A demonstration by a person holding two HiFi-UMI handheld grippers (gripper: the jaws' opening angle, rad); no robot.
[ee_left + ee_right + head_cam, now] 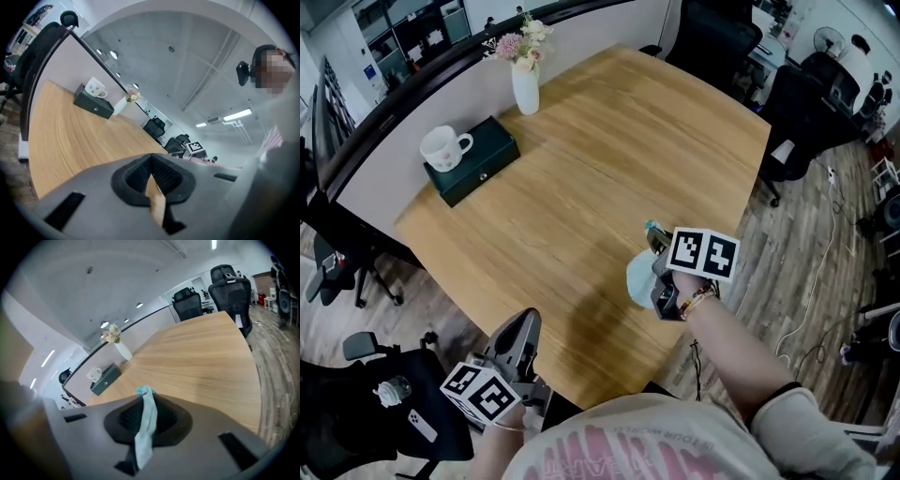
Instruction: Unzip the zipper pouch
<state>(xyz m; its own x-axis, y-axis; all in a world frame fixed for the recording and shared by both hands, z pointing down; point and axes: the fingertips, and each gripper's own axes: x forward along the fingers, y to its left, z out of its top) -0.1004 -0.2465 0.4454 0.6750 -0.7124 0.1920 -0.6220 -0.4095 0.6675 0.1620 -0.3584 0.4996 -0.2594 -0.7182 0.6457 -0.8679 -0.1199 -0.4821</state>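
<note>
Appears to be the opening step: securing the pouch (637,279), with no sign yet of the zipper being worked. Pinches a fold of its pale blue fabric in the right gripper (656,242), pressed together on the cloth. Shows in the right gripper view as a strip running down between the pads (161,420), with a teal end poking just past the jaw tips. Holds the pouch in the air over the near right part of the tabletop (581,169), apart from the wood as far as can be told. Cannot make out the zipper pull or how much of the zipper is closed. Probably calls next for bringing in the left gripper (523,326) to find the pull tab, taking it while the right keeps the fabric taut, then drawing along the track. Keeps the left gripper low at the near left edge of the tabletop, pressed together on nothing, tilted up and pointing across the tabletop. Reaches the right forearm (741,347) forward from the body, wrist bent, jaws pointing away and slightly upward.
</note>
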